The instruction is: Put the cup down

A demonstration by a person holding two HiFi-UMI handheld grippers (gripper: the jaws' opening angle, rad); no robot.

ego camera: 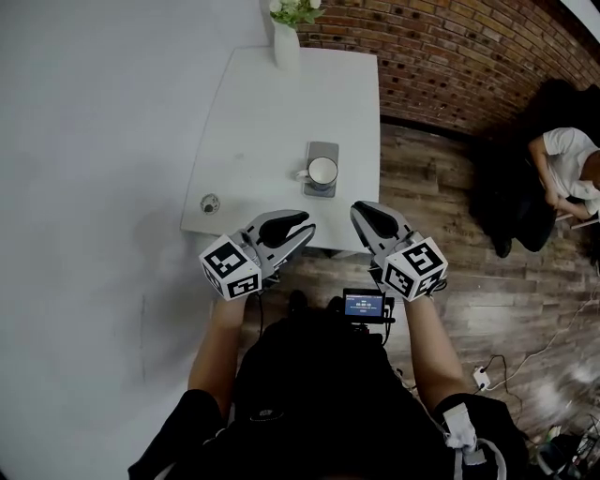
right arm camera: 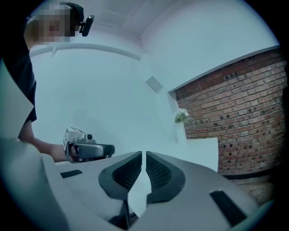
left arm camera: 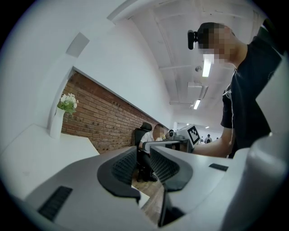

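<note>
One cup (ego camera: 322, 172) on tray (ego camera: 323, 148) | vase (ego camera: 286, 45) holds flowers (ego camera: 295, 9) | left gripper (ego camera: 306, 226) ajar | right gripper (ego camera: 360, 212) closed

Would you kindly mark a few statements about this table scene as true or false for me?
1. The cup stands on a grey mat on the white table. True.
2. The right claw grips the cup. False: it is shut on nothing, short of the cup.
3. A vase of flowers stands at the table's far edge. True.
4. The left claw holds the vase. False: it is empty, with its jaws slightly apart.
</note>
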